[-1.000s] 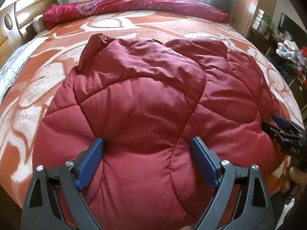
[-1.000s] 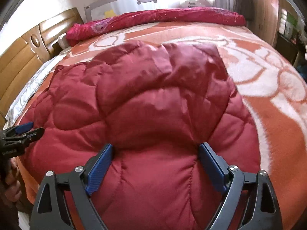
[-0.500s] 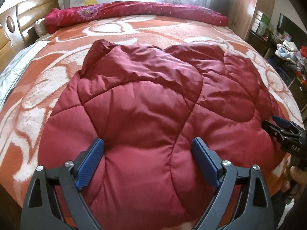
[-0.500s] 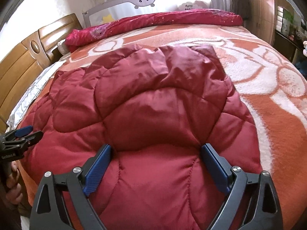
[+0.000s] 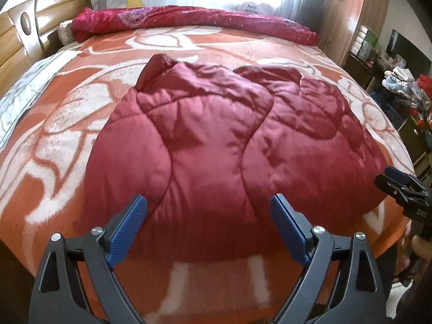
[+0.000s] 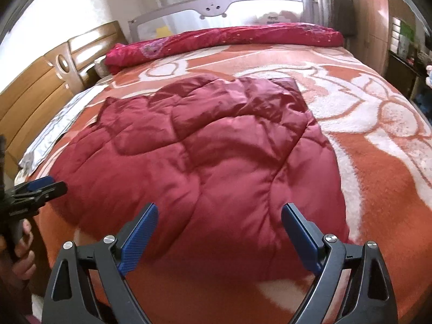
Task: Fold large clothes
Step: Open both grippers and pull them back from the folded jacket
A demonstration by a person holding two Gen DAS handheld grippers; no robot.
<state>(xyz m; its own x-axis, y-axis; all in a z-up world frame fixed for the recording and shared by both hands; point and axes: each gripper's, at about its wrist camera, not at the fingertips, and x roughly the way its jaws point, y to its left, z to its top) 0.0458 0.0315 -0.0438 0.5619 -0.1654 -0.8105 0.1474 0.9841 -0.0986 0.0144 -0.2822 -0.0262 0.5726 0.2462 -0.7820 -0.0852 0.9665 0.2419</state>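
A dark red quilted puffer jacket lies folded in a compact bundle on the bed, near its front edge; it also shows in the right wrist view. My left gripper is open and empty, held above the jacket's near edge without touching it. My right gripper is open and empty, likewise above the near edge. The right gripper shows at the right edge of the left wrist view, and the left gripper at the left edge of the right wrist view.
The bed carries an orange and white patterned blanket. A rolled red floral quilt lies along the far side by a grey bed rail. A wooden headboard is on the left, and cluttered shelves on the right.
Both grippers have pulled back and up from the jacket. The blanket's front edge now shows below the jacket in both views. The jacket has stayed in place.
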